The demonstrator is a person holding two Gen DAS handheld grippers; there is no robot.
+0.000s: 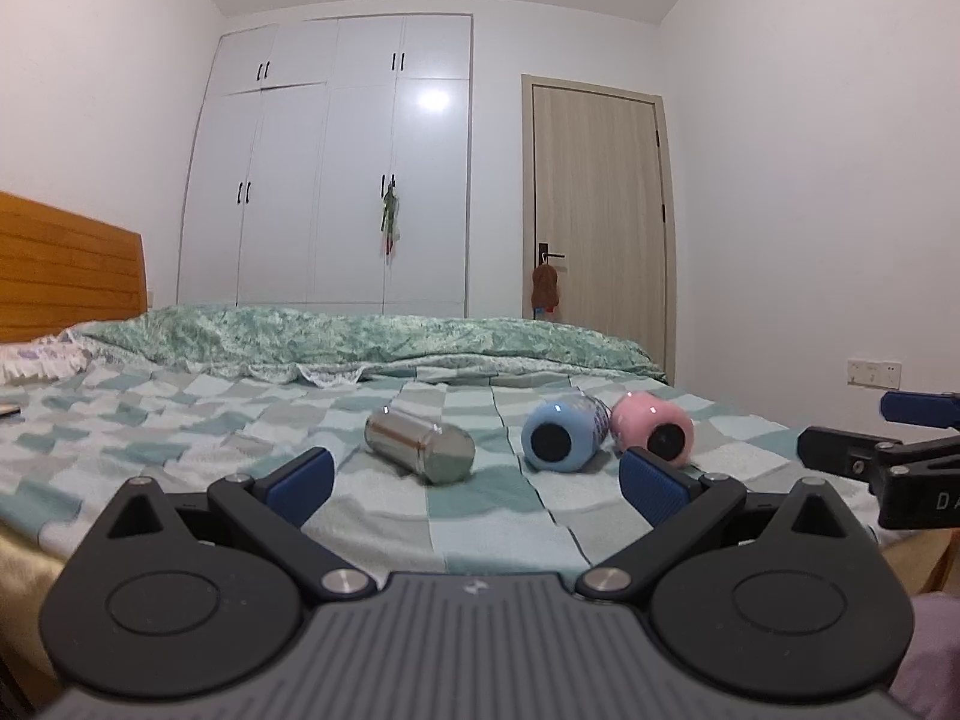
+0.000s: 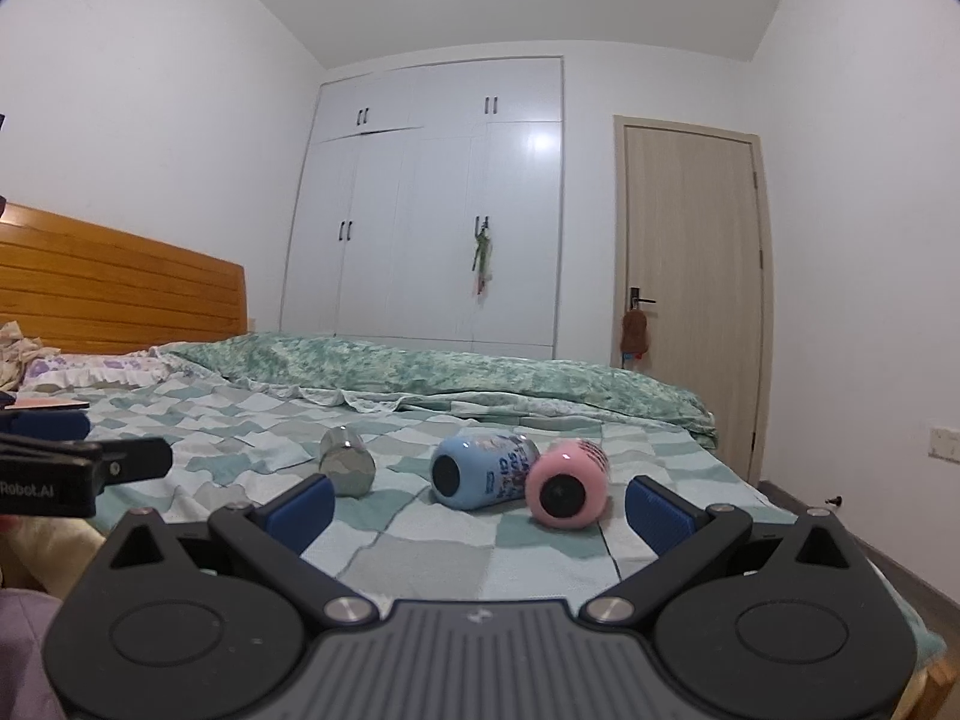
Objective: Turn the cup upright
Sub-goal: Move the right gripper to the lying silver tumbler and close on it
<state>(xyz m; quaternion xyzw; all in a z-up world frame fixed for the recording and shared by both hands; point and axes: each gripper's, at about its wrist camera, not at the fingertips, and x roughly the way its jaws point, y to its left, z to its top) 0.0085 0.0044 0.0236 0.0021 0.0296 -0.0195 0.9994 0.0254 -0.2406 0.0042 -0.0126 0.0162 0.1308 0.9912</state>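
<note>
Three cups lying on their sides on the bed [image 1: 180, 438], on the checked green-and-white sheet. Steel cup [image 1: 419, 445] leftmost, base toward camera, angled. Blue cup [image 1: 555, 437] in the middle, dark circular end facing camera, printed lettering on its side visible from right wrist. Pink cup [image 1: 653, 427] rightmost, touching or just beside the blue one; cannot tell which. Steel cup apart from the other two. None upright.

Left gripper [image 1: 474, 483] low at the near edge of the bed, fingers [image 1: 303, 477] spread wide, nothing between them; steel and blue cups framed ahead in the gap, not touched. Right gripper [image 2: 477, 510] alongside, fingers [image 2: 657, 510] likewise spread wide and empty, blue and pink cups ahead, clear of the pads.

Crumpled green quilt [image 1: 360, 336] across the far side of the bed. Wooden headboard [image 1: 66, 264] at left, white wardrobe [image 1: 336, 162] and wooden door [image 1: 600, 204] behind.
</note>
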